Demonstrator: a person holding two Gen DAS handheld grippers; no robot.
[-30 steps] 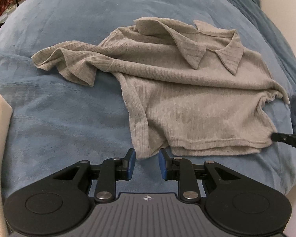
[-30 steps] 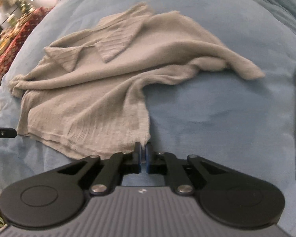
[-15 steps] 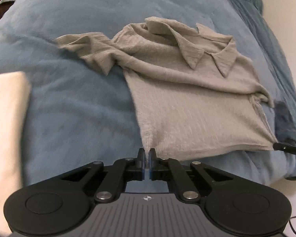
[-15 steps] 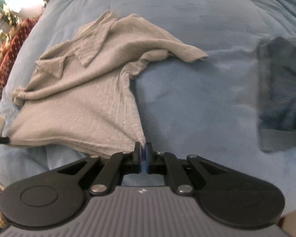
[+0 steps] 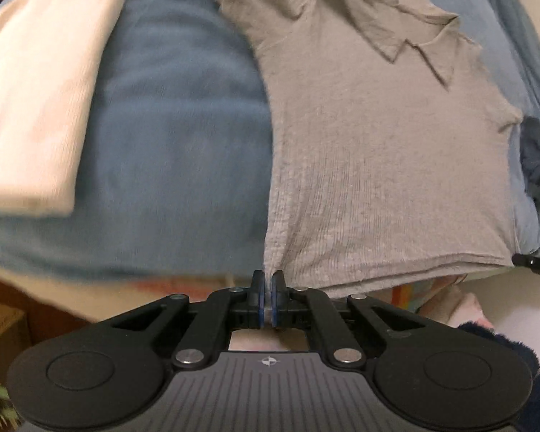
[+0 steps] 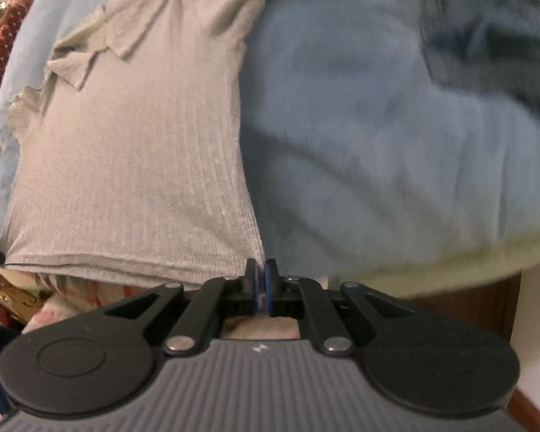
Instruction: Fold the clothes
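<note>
Blanket and shirt, with both tongs pinching the shirt's near hem corners.

We see a blue blanket covering the bed, and on it a grey collared shirt stretched lengthwise, collar far and hem near, the hem hanging just past the blanket's near edge. A folded cream cloth lies on the blanket well to the left of the shirt, and a dark blue garment lies just beside its right side. Our left gripper has its pads pressed together on the hem's near left corner. Our right gripper is likewise clamped on the near right corner, so the shirt runs away from both tongs, taut between them.
</note>
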